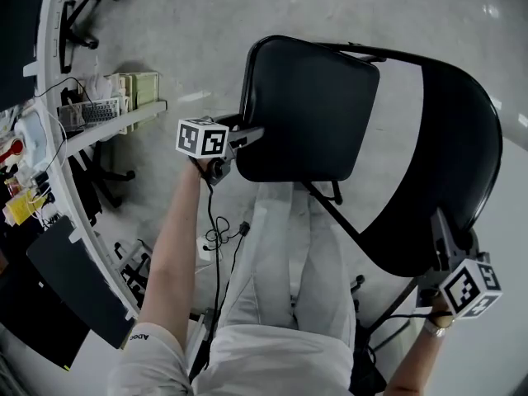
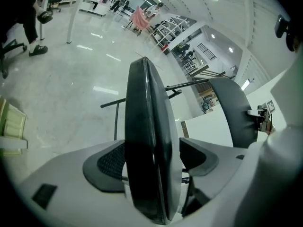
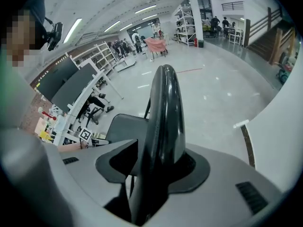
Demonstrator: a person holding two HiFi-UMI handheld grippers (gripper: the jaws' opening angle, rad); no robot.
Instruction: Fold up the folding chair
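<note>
The left gripper point(image 1: 245, 136) is closed on the near edge of the seat point(image 1: 305, 110). In the left gripper view the panel stands edge-on between the jaws, with a pad against each face. The right gripper point(image 1: 445, 242) is clamped the same way on the rim of the backrest point(image 3: 163, 122), which fills the gap between its jaws.

The folding chair point(image 1: 396, 238) sits just in front of our legs point(image 1: 280, 262), above the polished floor point(image 1: 165, 23). We cannot tell whether its feet touch the floor.

We judge the chair to be rigid and moderately heavy, with hard glossy panels on thin metal tubes point(image 1: 330, 209). The smooth panels may slip under the pads, so we grip well onto each edge rather than at its lip. The seat should swing on its pivots toward the backrest. We keep the jaws away from the hinge area, where the closing frame can pinch.
</note>
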